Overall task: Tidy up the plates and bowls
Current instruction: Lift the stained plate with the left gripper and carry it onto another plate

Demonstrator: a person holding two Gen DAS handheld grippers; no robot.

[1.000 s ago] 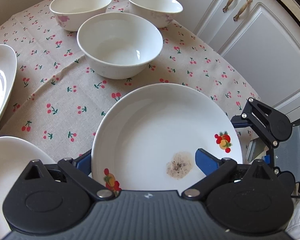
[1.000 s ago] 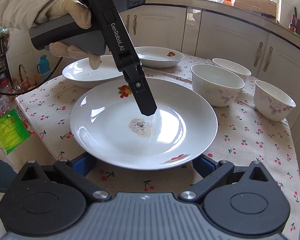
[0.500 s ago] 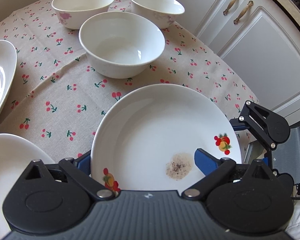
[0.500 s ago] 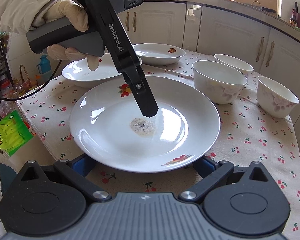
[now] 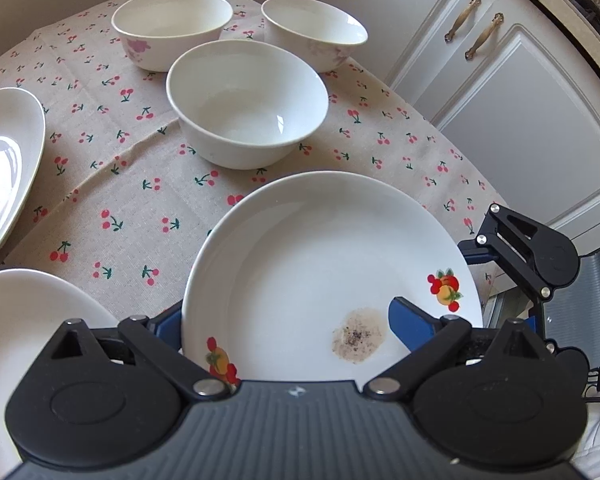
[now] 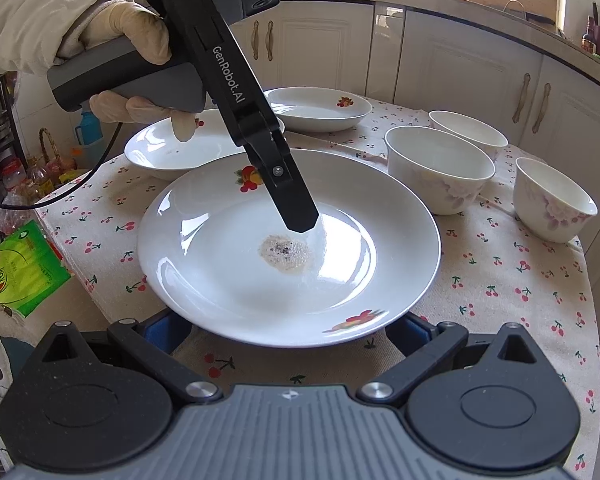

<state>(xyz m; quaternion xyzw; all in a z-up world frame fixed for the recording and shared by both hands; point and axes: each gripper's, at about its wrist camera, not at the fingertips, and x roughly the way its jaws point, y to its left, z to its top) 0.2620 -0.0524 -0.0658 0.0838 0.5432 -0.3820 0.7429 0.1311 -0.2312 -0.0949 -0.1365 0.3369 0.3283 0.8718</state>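
A white plate (image 5: 320, 264) with fruit decals and a brown stain lies on the cherry-print cloth; it also shows in the right wrist view (image 6: 260, 280). My left gripper (image 5: 284, 320) is wide open, one finger under the plate's left rim and the other over the plate near the stain. From the right wrist view the left gripper's finger (image 6: 292, 204) points down into the plate. My right gripper (image 6: 288, 330) is open at the plate's near rim, its fingers low on either side. It also shows in the left wrist view (image 5: 512, 252).
Three white bowls (image 5: 248, 104) (image 5: 172, 24) (image 5: 314, 32) stand behind the plate. Two more plates (image 6: 180, 148) (image 6: 320, 106) lie beyond it. White cabinets (image 5: 520, 112) stand past the table edge. A green packet (image 6: 24, 264) lies left of the table.
The left wrist view has shifted slightly, so the bowls sit lower in frame. The stained plate and the right gripper have kept their places.
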